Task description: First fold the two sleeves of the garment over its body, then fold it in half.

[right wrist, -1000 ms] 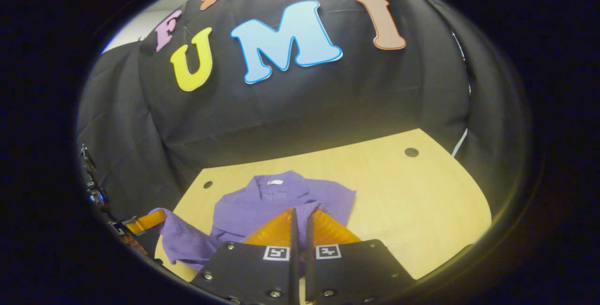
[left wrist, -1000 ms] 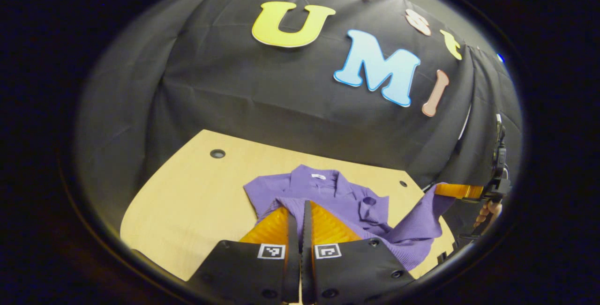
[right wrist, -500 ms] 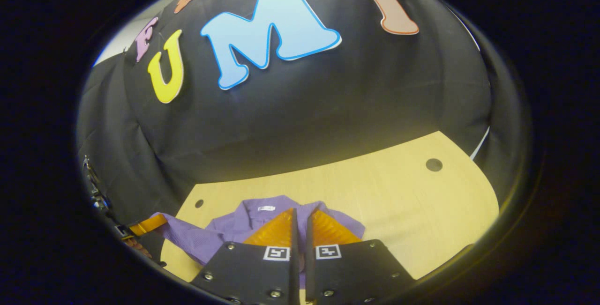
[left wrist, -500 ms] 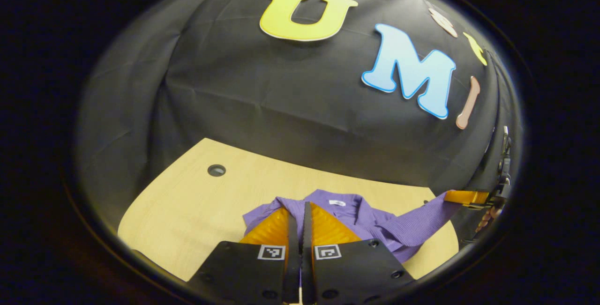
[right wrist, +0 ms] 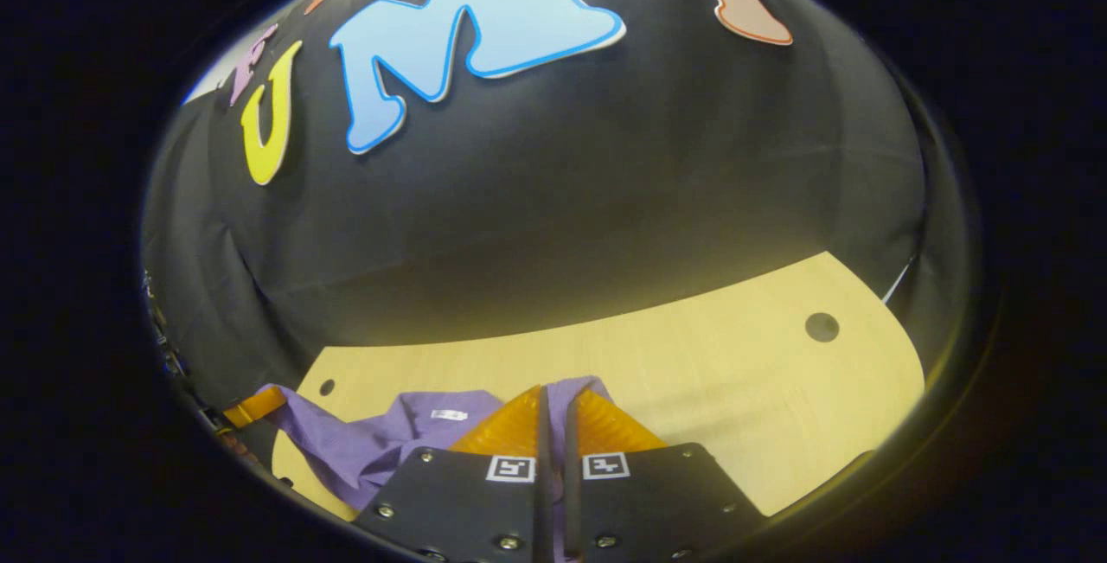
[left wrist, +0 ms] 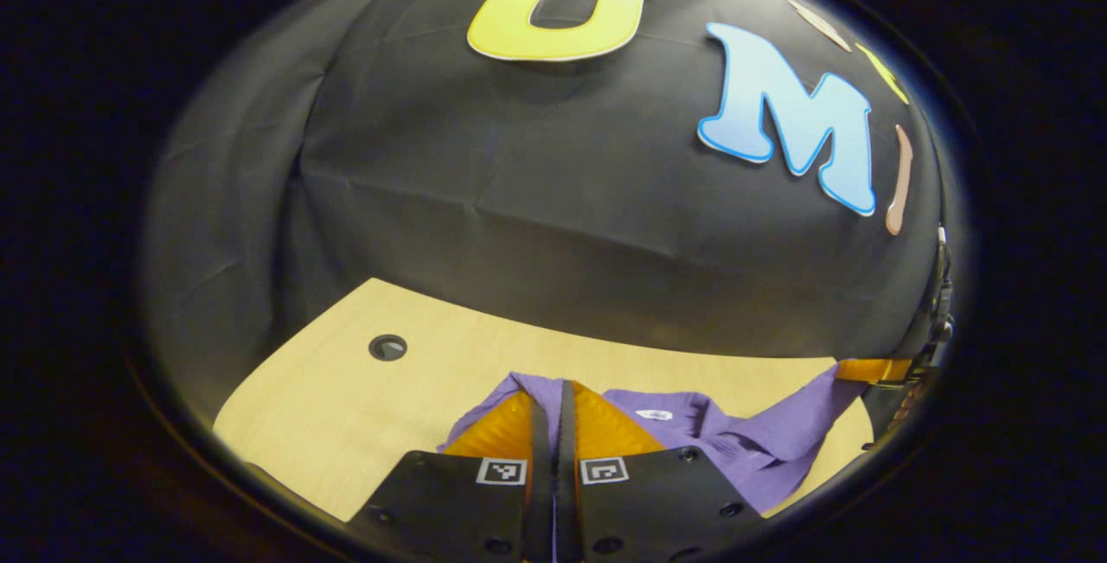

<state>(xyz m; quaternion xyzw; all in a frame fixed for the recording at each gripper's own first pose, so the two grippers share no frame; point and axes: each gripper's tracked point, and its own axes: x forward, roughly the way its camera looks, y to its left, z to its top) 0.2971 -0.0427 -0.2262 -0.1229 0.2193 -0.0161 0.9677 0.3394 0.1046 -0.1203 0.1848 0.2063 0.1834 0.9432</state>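
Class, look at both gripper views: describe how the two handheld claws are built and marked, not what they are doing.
Each claw, left claw and right claw, has two flat black plates with round screws. A small square black-and-white marker sits on each plate near the middle slit. Two ribbed, wedge-shaped fingers taper forward from the plates to narrow tips.

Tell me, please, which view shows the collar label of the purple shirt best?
The left gripper view: the collar label lies near the centre, on the purple shirt. In the right gripper view it sits further left, equally small.
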